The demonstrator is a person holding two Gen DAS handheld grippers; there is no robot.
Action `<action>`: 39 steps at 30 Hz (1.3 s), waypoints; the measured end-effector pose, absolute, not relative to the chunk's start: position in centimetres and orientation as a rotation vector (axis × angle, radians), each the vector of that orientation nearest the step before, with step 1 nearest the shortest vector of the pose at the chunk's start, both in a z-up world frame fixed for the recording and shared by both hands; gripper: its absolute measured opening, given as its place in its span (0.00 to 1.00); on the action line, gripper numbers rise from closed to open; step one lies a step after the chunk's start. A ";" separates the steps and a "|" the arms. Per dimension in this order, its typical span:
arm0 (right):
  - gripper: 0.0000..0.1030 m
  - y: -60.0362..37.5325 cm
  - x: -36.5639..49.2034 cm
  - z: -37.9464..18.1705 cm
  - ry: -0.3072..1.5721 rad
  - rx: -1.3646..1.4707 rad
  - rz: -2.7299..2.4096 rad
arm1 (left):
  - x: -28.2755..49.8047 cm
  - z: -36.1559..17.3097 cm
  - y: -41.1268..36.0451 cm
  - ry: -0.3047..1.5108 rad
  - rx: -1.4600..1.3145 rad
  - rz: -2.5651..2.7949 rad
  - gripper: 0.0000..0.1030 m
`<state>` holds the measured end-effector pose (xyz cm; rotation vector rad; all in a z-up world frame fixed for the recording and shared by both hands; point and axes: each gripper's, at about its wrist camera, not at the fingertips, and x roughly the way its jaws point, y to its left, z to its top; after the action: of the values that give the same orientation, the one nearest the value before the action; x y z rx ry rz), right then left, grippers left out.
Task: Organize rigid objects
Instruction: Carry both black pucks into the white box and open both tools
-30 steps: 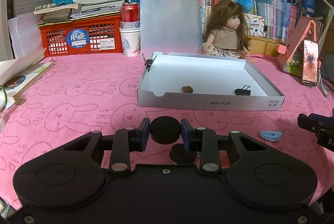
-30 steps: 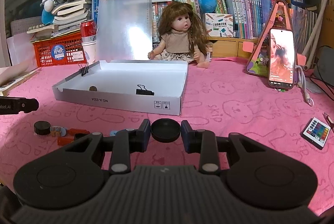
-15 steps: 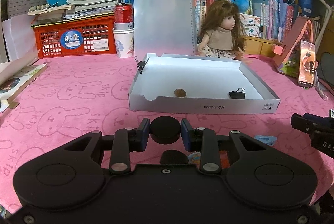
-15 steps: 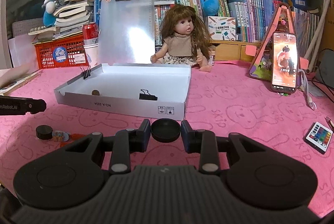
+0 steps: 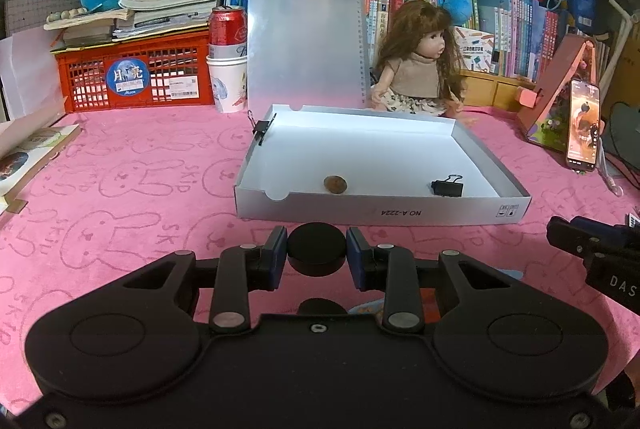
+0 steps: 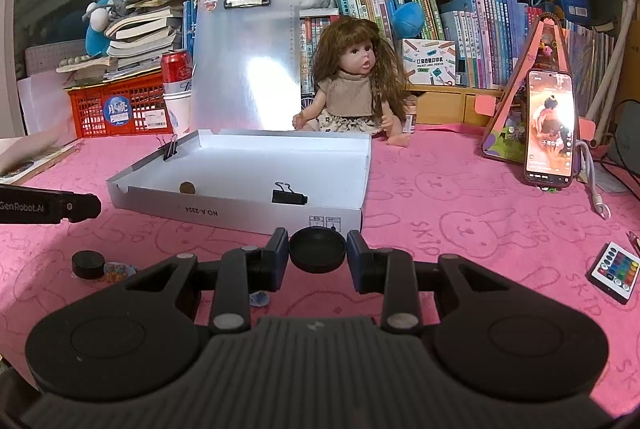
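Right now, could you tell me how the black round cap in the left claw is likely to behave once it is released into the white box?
The black round cap looks stiff: the left claw clamps its sides without denting it. It seems small and probably light. Dropped on edge it might roll across the white box, whose floor looks smooth; laid flat, it should stay put.

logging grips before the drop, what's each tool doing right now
left tool: closed on a black puck, held above the cloth.
right tool: closed on a black cap, hollow side up.
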<state>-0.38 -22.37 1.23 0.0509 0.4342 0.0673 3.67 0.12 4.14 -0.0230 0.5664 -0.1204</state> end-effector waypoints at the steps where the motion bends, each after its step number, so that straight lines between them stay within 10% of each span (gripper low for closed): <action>1: 0.35 -22.4 -0.3 1.3 0.435 0.054 0.068 | 3.8 4.2 0.1 0.570 -0.027 -0.122 0.30; 39: 0.35 -23.6 18.4 1.1 0.753 0.285 0.071 | 23.2 2.0 -3.3 0.765 -0.056 -0.053 0.30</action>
<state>18.38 -23.58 1.13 0.2848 0.7531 0.0711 23.21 -3.27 2.03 -0.0557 0.7652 -0.0531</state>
